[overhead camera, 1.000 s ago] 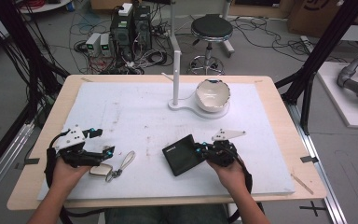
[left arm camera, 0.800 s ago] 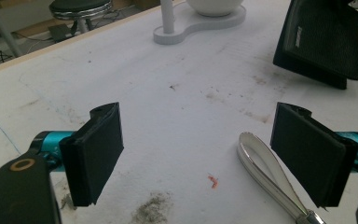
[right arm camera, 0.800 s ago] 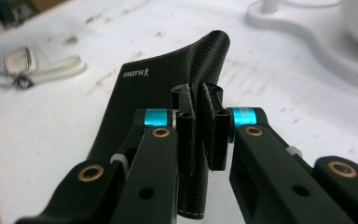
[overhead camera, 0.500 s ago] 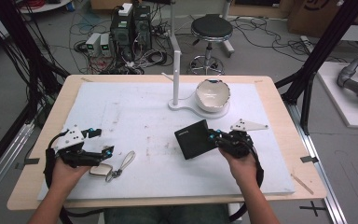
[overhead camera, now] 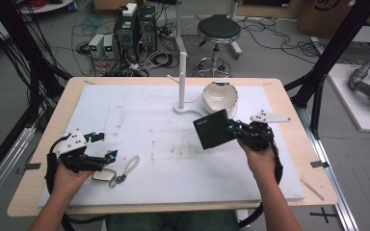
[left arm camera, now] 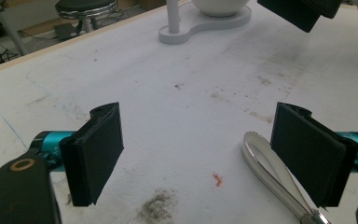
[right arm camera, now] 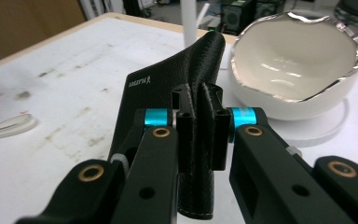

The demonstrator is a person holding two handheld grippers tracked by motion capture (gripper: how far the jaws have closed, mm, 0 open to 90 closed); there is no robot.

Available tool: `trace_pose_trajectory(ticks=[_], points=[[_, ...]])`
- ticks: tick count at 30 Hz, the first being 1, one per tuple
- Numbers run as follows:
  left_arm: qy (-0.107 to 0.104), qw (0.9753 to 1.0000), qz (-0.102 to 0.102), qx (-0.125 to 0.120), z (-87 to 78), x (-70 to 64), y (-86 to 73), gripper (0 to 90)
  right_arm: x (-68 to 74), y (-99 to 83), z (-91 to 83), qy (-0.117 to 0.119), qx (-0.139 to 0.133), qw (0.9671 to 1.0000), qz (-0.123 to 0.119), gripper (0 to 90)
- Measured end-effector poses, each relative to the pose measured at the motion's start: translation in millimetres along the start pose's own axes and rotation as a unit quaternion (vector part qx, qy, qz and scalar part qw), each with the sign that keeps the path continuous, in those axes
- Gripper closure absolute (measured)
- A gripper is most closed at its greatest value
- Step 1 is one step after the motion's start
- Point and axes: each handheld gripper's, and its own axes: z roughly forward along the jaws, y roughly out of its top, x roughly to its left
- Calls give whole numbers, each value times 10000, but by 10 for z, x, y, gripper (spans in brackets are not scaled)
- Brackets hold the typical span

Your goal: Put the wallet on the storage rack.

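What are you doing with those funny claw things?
A person sits at a white table with a gripper in each hand. The right gripper is clamped on a black wallet and holds it in the air close to a white egg-shaped bowl. The left gripper is open and sits low over the table, right by a small keyring with a loop. It isn't pinching anything.

A white stand [overhead camera: 182,72] rises at the upper centre of the table [overhead camera: 289,110], while beyond its far edge a round stool [overhead camera: 218,30] and computer boxes [overhead camera: 136,24] sit among floor cables.
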Motion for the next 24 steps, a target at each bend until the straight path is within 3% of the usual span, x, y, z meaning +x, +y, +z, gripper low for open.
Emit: trace_pose_trajectory(ticks=[5, 11, 19, 24], points=[[-19, 10000, 1, -24, -6, 0, 2, 169, -31, 149, 9, -127, 29, 9999, -88, 858], [5, 10000, -4, -40, -11, 12, 5, 169, -40, 423, 74, -356, 97, 9985, -396, 858], [-3, 10000, -7, -37, -10, 14, 3, 169, -101, 817, 154, -733, 140, 9936, -852, 857], [-21, 10000, -25, -38, -6, 13, 3, 169, -204, 963, 197, -911, 101, 9916, -917, 857]])
